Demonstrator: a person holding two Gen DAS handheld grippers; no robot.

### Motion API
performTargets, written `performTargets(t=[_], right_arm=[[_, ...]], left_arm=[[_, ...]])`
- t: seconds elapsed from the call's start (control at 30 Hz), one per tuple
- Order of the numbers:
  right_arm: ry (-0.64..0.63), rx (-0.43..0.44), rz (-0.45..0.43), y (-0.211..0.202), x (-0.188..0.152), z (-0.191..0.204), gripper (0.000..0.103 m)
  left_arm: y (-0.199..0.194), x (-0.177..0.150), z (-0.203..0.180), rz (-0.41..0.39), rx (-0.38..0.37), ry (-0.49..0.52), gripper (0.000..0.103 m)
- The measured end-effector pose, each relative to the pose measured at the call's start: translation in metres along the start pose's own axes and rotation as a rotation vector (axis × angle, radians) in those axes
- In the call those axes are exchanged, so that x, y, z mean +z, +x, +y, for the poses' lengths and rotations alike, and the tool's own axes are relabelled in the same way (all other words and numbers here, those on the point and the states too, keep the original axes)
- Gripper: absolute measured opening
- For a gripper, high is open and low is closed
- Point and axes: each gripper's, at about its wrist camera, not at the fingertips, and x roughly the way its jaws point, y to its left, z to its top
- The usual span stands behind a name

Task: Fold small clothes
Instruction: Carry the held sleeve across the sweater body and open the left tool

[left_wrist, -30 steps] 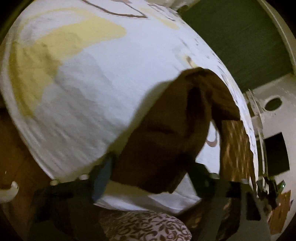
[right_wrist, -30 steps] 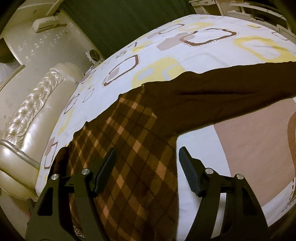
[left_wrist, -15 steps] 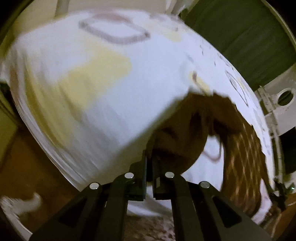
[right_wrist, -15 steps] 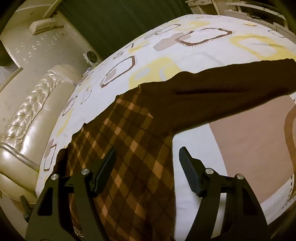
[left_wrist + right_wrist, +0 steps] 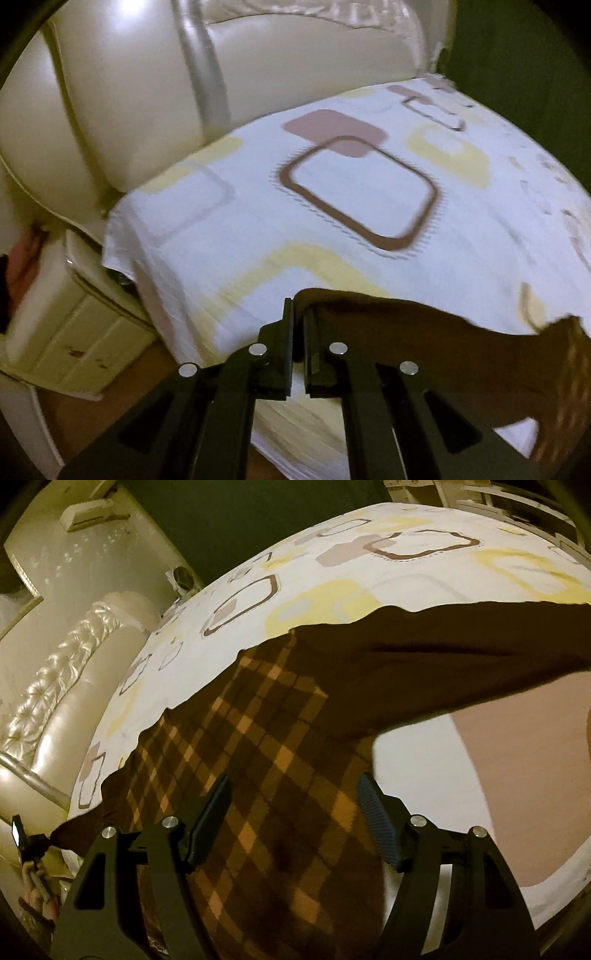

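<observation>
Left gripper [image 5: 298,325]: you have it clamped on the sleeve [image 5: 424,332].
Right gripper [image 5: 295,812]: you hold it spread above the sweater [image 5: 266,768].
Writing: none readable.

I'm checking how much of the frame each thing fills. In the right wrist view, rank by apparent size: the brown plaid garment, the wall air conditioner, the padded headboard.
1. brown plaid garment, largest, though nearest the camera.
2. padded headboard.
3. wall air conditioner, smallest, and farthest away.
</observation>
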Motion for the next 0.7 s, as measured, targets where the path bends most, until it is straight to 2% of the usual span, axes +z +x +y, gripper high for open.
performTargets(t=[0.07,0.17,0.37,0.5,0.57,0.63,0.67,0.7], right_arm=[[-0.015,0.004,0.001,0.003,0.001,0.010,0.070],[-0.062,0.006,-0.001,0.007,0.002,0.031,0.070],[-0.141,0.046,0.033,0.027,0.000,0.080,0.071],[-0.147,0.070,0.055,0.038,-0.006,0.097,0.071],[-0.158,0.072,0.067,0.041,-0.009,0.100,0.071],[-0.165,0.065,0.073,0.041,-0.011,0.100,0.073],[-0.167,0.060,0.072,0.040,-0.011,0.099,0.078],[-0.165,0.057,0.068,0.039,-0.012,0.097,0.078]], left_arm=[[0.012,0.009,0.013,0.011,0.018,-0.015,0.004],[0.023,0.012,0.025,0.046,-0.013,-0.038,0.004],[0.047,0.001,0.029,0.099,-0.031,-0.014,0.004],[0.061,-0.003,0.035,0.132,-0.047,-0.011,0.004],[0.062,-0.001,0.041,0.120,-0.063,-0.039,0.008],[0.062,0.002,0.050,0.119,-0.115,-0.085,0.010],[0.063,0.003,0.053,0.132,-0.139,-0.097,0.015],[0.064,0.002,0.057,0.144,-0.145,-0.105,0.018]])
